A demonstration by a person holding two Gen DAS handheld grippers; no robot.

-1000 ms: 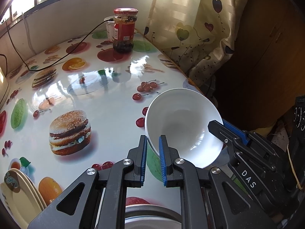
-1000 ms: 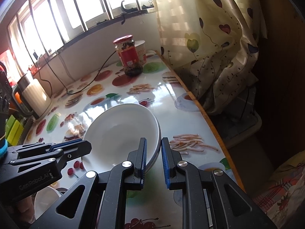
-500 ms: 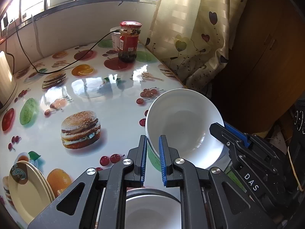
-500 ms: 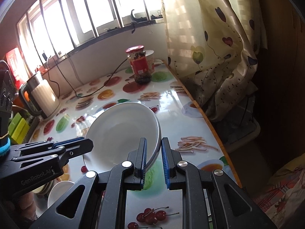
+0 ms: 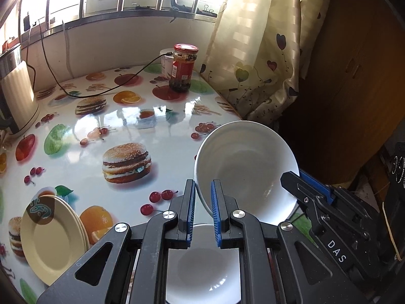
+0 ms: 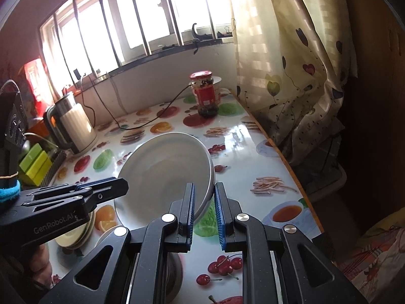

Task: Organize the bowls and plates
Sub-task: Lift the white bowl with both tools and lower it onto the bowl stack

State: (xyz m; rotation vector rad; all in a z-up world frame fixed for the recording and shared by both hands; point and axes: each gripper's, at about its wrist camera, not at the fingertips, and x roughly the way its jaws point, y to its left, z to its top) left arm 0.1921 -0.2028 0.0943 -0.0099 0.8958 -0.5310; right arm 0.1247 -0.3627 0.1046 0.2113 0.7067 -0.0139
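Held bowl: a white bowl (image 5: 244,167) is up off the table, tilted, carried between the two grippers, its hollow facing the left wrist camera.
Left gripper: the left gripper (image 5: 203,210) has its blue pads pinching the bowl's near rim, one pad inside, one outside.
Right gripper: the right gripper (image 6: 204,209) clamps the rim on the opposite side, its pads closed on the thin edge; in the left view it shows as the black arm marked DAS at the bowl's lower right.
Second bowl: another white bowl (image 5: 202,266) sits on the table directly under the left gripper, below the lifted one.
Plates: a stack of pale yellow plates (image 5: 52,238) lies near the table's left front edge, well apart from the bowls.
Table: a glossy cloth printed with burgers and fruit covers the table (image 5: 164,136).
Far end: a red-lidded jar (image 5: 184,67) stands near the curtain (image 5: 258,50); a kettle (image 6: 73,126) is at the left by the window wall.
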